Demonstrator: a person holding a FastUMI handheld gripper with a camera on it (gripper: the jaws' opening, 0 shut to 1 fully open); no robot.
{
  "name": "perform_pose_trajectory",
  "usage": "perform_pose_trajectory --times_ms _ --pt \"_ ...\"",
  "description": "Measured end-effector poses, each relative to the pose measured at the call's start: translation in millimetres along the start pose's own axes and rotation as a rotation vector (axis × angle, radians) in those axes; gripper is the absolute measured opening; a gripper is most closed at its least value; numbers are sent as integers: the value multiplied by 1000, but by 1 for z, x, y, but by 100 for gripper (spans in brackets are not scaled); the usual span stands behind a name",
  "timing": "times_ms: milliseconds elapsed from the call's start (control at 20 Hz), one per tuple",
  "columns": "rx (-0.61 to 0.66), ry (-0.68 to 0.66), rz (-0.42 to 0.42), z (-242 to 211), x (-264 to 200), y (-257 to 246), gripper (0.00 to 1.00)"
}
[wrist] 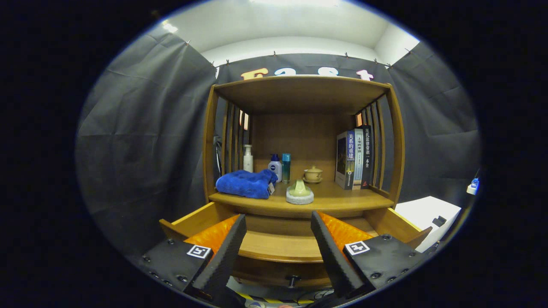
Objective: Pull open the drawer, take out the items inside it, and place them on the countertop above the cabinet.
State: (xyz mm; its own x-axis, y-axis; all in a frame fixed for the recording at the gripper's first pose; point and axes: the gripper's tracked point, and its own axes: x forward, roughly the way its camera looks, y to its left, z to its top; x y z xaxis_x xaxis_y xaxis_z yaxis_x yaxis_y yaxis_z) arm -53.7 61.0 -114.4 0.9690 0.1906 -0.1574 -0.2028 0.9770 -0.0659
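Note:
A wooden cabinet stands ahead with its drawer [278, 248] pulled out toward me; the drawer's bare wooden bottom shows between my fingers, and its small dark knob [293, 280] sits on the front below them. On the countertop [338, 199] above lie a folded blue towel [246, 183] at the left and a pale green piece on a round grey base [299, 192] near the front middle. My gripper [278, 224] is open above the drawer, holding nothing.
At the back of the countertop stand a white pump bottle [248, 158], a blue-capped bottle [275, 167], a teal bottle [286, 167] and a small lidded cup [313, 174]. Upright books [355, 158] fill the right. A white box [428, 214] sits right of the cabinet.

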Motion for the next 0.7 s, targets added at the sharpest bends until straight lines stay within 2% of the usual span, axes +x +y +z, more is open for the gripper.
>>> perform_pose_trajectory --times_ms 350,500,700 --pt "52 -3 -5 -35 -10 -2 98" --pt "32 24 -35 -55 -9 -12 98" --pt "-1 1 -50 -56 -10 -14 98"
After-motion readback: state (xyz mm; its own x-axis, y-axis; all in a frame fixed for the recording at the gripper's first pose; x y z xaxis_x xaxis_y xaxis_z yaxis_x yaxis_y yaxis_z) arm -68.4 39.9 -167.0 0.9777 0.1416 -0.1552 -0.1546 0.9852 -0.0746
